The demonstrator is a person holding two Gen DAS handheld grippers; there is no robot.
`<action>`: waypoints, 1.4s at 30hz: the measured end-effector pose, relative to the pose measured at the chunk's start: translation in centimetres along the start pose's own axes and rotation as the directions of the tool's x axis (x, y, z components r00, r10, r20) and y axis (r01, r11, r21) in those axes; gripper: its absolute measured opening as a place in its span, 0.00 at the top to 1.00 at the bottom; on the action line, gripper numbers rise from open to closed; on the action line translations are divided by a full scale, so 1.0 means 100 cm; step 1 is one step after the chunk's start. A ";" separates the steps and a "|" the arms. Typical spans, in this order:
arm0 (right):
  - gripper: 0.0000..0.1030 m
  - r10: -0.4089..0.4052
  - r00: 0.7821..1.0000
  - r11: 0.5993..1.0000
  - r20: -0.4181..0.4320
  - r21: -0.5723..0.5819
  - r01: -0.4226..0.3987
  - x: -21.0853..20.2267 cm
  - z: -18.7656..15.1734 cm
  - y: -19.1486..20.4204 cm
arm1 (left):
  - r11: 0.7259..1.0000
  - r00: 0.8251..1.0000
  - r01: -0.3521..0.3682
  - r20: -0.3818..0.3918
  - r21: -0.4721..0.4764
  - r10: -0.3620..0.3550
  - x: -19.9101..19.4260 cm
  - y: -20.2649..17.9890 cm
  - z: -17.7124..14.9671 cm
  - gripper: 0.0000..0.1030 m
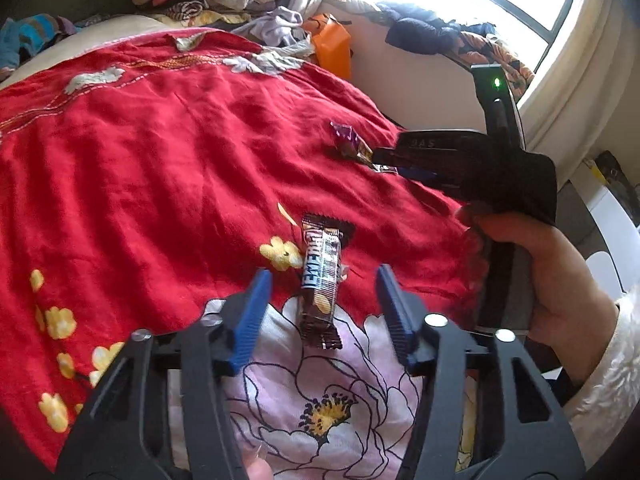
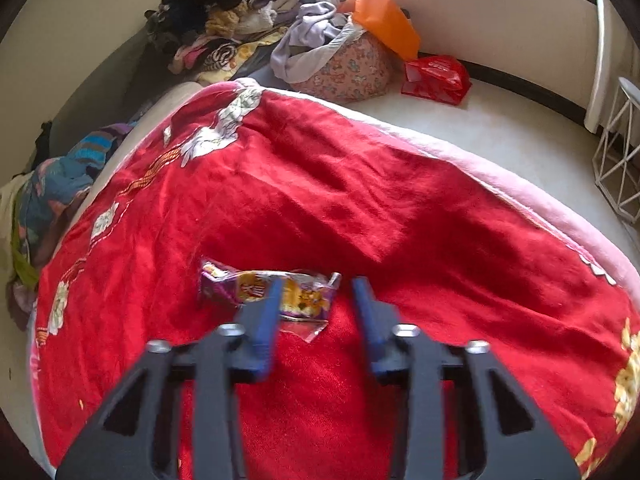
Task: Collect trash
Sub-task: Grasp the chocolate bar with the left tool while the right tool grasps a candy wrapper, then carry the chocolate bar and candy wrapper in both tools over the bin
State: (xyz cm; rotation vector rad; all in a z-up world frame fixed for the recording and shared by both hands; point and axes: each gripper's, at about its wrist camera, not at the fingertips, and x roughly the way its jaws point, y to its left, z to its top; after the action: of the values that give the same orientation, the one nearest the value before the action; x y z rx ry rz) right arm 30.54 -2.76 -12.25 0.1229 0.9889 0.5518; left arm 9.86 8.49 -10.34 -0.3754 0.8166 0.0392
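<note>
- Red floral blanket (image 1: 160, 152) covers the bed; clothes pile (image 2: 224, 24) behind.
- Left gripper (image 1: 322, 292): jaws wide apart, empty, straddling brown snack wrapper (image 1: 320, 284) lying on blanket.
- Right gripper (image 2: 318, 300): jaws apart, empty, at purple wrapper (image 2: 268, 292), left finger overlapping it.

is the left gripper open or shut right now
Open. In the left wrist view the left gripper has its two blue fingers spread wide apart, with the brown snack wrapper lying on the red blanket between them, untouched.

Brown wrapper (image 1: 320, 280) lettering is too distorted to read.
</note>
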 end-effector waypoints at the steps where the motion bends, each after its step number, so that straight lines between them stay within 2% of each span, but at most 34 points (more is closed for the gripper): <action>1: 0.88 0.017 1.000 1.000 0.009 0.001 -0.017 -0.003 -0.001 0.000 | 1.000 1.000 -0.002 -0.006 0.003 0.002 0.002 -0.001 -0.001 0.69; 2: 0.89 0.032 0.999 0.999 0.017 0.002 -0.033 -0.006 -0.002 0.001 | 1.000 1.000 -0.002 -0.011 0.006 0.002 0.003 -0.002 -0.001 0.78; 4: 0.90 0.061 0.997 0.998 0.035 0.007 -0.062 -0.016 -0.006 0.001 | 1.000 1.000 -0.002 -0.022 0.015 0.002 0.005 -0.004 -0.003 0.87; 11: 0.91 0.066 0.991 0.998 0.114 0.004 -0.067 -0.063 -0.023 -0.010 | 0.999 1.000 0.031 -0.006 0.028 -0.030 -0.002 -0.012 -0.001 0.89; 18: 0.92 -0.006 0.980 1.000 0.199 0.021 0.001 -0.115 -0.043 -0.038 | 0.996 0.997 0.069 0.039 0.060 -0.071 -0.020 -0.035 0.008 0.89; 29: 0.92 -0.072 0.953 0.997 0.295 0.057 0.057 -0.186 -0.074 -0.071 | 0.982 0.986 0.135 0.078 0.131 -0.146 -0.036 -0.078 0.018 0.89; 42: 0.92 -0.161 0.910 0.983 0.381 0.145 0.113 -0.256 -0.101 -0.114 | 0.954 0.972 0.201 0.078 0.225 -0.223 -0.042 -0.129 0.019 0.89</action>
State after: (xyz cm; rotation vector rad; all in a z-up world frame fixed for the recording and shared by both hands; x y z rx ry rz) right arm 15.78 -26.61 -2.37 0.2591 0.6311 0.3195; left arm 10.63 -2.48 -2.14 -0.2521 0.6672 -0.2281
